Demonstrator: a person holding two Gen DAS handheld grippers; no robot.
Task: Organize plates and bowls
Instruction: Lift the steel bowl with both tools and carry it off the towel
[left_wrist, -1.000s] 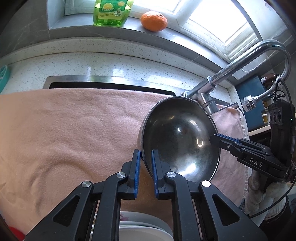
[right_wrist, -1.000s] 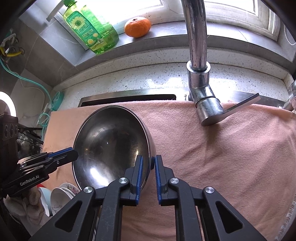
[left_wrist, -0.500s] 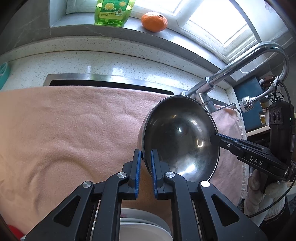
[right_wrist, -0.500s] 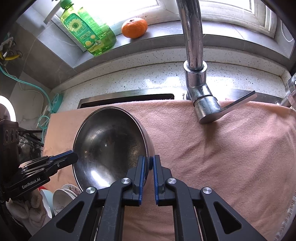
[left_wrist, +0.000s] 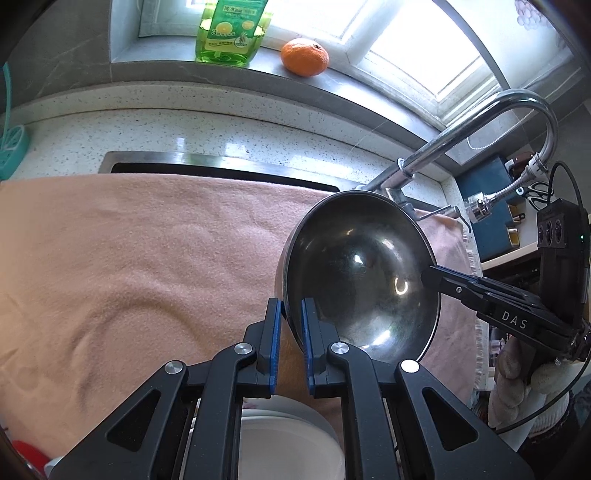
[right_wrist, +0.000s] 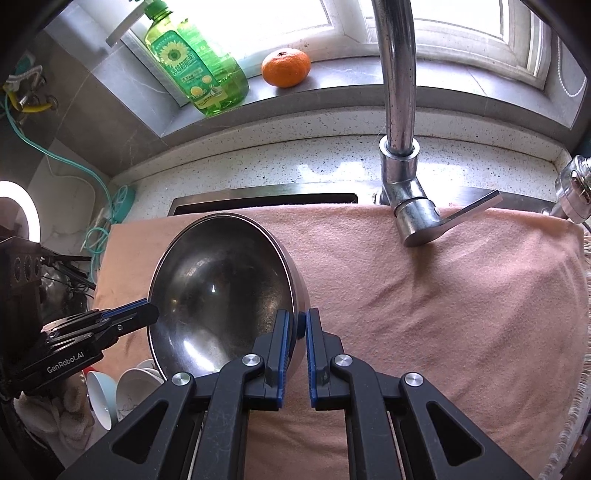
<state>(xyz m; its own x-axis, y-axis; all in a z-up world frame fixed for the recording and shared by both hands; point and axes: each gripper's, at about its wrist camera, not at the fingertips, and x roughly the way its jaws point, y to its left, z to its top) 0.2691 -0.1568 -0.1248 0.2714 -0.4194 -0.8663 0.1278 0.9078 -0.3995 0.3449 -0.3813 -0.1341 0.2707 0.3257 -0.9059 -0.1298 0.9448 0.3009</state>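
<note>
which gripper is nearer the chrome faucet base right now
Right. The right gripper holds the steel bowl rim on the side facing the chrome faucet; the left gripper grips the opposite rim.

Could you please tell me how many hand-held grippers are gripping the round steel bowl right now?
2. The left hand-held gripper pinches the round steel bowl at its near rim, and the right hand-held gripper pinches the opposite rim. No others are visible.
</note>
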